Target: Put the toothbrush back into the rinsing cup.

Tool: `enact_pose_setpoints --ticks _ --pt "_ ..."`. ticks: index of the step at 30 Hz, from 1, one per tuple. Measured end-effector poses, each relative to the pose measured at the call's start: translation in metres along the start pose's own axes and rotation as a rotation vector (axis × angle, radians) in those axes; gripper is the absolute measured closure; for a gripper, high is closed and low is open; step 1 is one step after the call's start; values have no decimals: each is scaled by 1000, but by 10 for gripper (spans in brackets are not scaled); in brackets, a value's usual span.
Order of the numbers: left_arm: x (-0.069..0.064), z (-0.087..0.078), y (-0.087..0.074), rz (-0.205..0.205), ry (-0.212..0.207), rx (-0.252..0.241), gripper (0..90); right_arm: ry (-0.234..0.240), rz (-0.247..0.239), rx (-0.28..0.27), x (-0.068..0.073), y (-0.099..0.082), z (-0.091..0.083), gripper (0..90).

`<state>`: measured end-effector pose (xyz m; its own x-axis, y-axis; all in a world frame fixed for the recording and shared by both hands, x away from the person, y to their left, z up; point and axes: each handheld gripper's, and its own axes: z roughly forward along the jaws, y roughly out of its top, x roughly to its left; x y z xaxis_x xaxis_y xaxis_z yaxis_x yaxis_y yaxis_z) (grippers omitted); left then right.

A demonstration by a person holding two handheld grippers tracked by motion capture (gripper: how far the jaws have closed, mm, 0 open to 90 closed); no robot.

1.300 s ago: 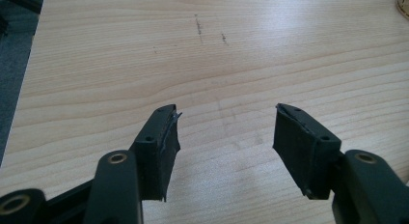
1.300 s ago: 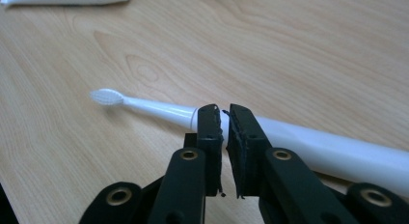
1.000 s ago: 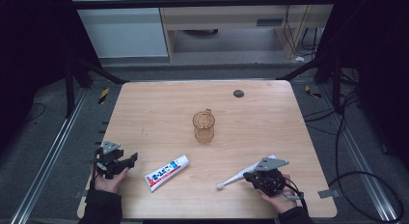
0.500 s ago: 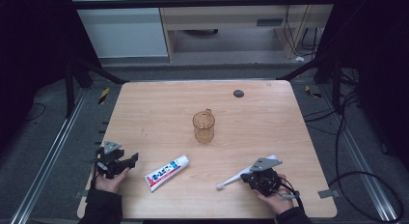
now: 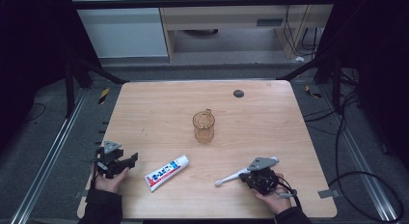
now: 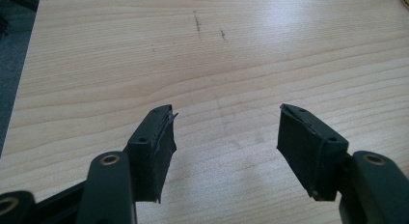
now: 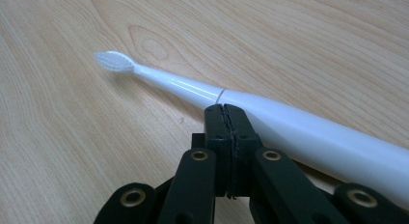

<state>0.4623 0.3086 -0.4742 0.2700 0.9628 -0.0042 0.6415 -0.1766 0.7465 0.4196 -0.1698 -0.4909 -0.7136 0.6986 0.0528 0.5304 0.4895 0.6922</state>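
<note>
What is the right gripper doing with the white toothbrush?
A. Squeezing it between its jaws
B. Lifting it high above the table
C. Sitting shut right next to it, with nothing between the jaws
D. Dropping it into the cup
C: in the right gripper view the right gripper has its jaws pressed together on nothing, and the toothbrush lies on the table just beyond their tips.

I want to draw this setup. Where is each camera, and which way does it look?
High view: above the person's side, looking forward and down at the table; both hands and forearms show.
Left gripper view: rides the left gripper, looking along open jaws at bare wood.
Right gripper view: rides the right gripper, jaws shut beside the toothbrush.
Shared: the toothbrush appears in the high and right gripper views.
</note>
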Motion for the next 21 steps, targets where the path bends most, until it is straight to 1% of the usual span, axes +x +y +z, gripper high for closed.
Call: enact_pose_setpoints --ticks 10,12,13,15,16,17,19,20,21 --pt "0 1 0 0 -6 3 358 3 8 -2 -1 2 3 892" --pt "0 1 0 1 -7 3 356 14 12 -5 -1 1 3 892" --pt "0 1 0 1 -8 3 354 23 13 -24 -1 2 0 892" --pt "0 1 0 -1 -9 4 354 23 20 -48 -2 4 -5 892" --pt "0 1 0 -3 -9 5 354 13 22 -66 -5 4 -7 893" --pt "0 1 0 -3 -9 5 354 13 22 -66 -5 4 -7 893" --pt "0 1 0 -1 -9 4 354 -19 43 -95 -13 6 -14 894" --pt "0 1 0 -1 -9 4 354 -40 60 -107 -18 7 -17 895" --pt "0 1 0 -1 -8 4 355 -90 90 -128 -30 6 -24 896"
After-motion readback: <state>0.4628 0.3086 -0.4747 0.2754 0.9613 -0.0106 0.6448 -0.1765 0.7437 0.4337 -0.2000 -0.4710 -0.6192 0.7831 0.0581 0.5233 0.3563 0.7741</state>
